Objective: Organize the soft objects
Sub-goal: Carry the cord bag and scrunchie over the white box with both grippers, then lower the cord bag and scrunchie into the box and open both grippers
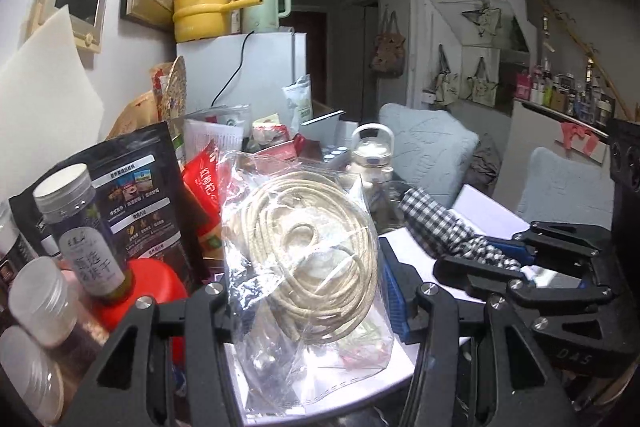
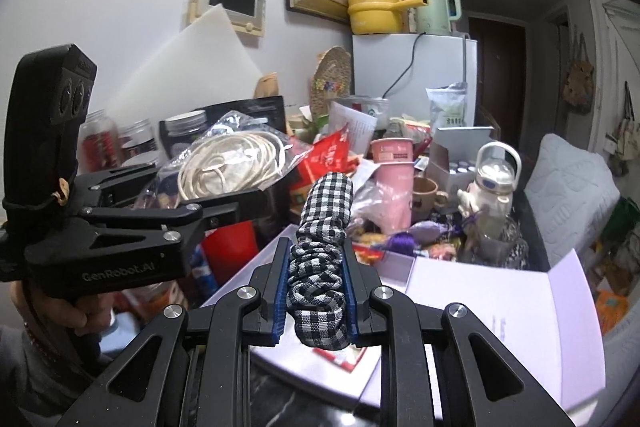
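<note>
the open white box [image 2: 480,291] at lower right of the right wrist view offers bare room; beyond it a pink cup [image 2: 394,171], brown mug [image 2: 426,197] and white bottle [image 2: 494,179] crowd the middle, while jars [image 1: 76,227] and a black pouch [image 1: 132,195] wall off the left wrist view's left side

Glossy, crinkled clear plastic bag [image 1: 304,267] wraps a coil of rough, matt cream cord [image 1: 312,247]; beside it, soft woven gingham cloth [image 2: 320,263], tightly twisted, probably cotton.
</note>
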### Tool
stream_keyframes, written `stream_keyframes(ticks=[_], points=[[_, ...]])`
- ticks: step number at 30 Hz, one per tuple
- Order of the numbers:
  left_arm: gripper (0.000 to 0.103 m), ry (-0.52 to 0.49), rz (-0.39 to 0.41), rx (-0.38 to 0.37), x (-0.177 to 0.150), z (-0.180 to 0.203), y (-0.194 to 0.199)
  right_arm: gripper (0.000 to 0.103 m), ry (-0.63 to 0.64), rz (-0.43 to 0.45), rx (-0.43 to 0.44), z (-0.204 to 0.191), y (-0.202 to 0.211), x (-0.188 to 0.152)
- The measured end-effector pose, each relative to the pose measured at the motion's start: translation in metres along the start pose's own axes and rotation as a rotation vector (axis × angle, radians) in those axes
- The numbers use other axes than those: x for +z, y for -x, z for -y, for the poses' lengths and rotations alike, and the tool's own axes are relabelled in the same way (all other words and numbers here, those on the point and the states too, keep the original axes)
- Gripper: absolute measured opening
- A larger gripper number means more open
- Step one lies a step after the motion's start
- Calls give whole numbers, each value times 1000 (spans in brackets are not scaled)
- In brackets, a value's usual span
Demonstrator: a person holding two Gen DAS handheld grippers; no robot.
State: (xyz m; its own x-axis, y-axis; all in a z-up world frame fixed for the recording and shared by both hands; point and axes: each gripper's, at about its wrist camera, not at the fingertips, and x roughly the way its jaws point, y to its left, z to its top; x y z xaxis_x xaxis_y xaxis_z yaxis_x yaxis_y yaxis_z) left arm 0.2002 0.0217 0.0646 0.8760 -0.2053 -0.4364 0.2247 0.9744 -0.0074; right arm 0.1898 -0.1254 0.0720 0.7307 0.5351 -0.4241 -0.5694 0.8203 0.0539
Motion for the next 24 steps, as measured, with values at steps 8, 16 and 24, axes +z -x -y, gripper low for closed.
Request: stream_keyframes(ticks=[8,16,24], points=[[51,15,-79,57,-10,-12,-52,22,-54,-33,-13,26,-45,5],[51,12,-199,80,-30,-19,-99,22,-87,-121,-22,48,-82,-5],[52,5,-288,84,-49,-18,-130,22,-109,-182,-27,58,-99,-19]])
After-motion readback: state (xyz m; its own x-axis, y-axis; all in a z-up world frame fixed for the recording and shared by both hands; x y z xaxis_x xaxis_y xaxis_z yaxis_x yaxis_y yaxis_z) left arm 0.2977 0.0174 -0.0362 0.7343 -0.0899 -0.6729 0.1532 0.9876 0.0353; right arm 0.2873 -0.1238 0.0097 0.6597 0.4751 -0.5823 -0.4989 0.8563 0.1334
